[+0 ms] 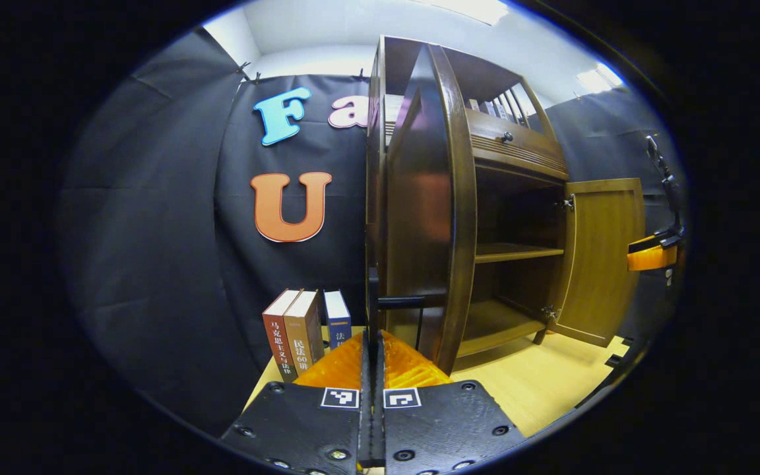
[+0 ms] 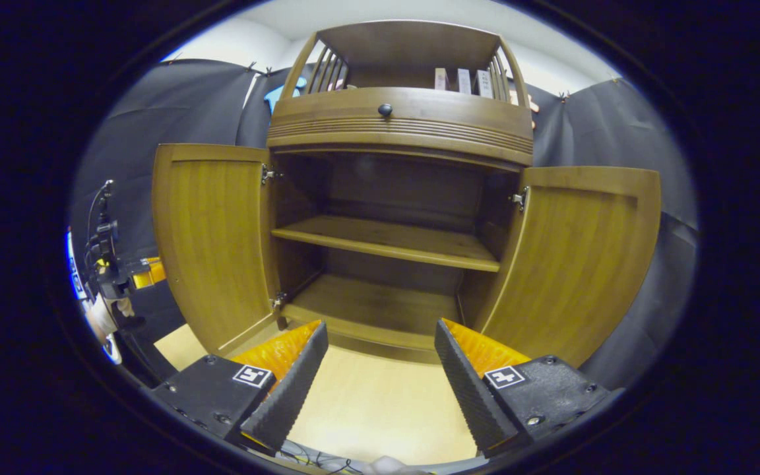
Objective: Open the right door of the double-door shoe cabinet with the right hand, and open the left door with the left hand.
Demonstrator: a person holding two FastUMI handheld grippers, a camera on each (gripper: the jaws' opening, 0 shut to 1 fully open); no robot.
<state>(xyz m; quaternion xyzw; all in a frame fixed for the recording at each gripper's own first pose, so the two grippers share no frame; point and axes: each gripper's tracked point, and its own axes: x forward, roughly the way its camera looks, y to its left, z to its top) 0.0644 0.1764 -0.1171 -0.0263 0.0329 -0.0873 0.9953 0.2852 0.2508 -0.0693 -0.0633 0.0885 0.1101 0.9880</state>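
Shoe cabinet (image 2: 393, 218) stands on the bench (image 2: 380, 402) with both doors swung wide, so I'd ease my clenched left hand-held gripper (image 1: 372, 343) off the left door's handle (image 1: 401, 303), keeping the released right hand-held gripper (image 2: 380, 369) clear.

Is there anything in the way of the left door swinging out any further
Nothing visible does. The left door already stands wide open, like the right door. The books stand on the floor beside the cabinet, outside the door; whether they sit in its further swing cannot be told. The left gripper is shut at the door's handle.
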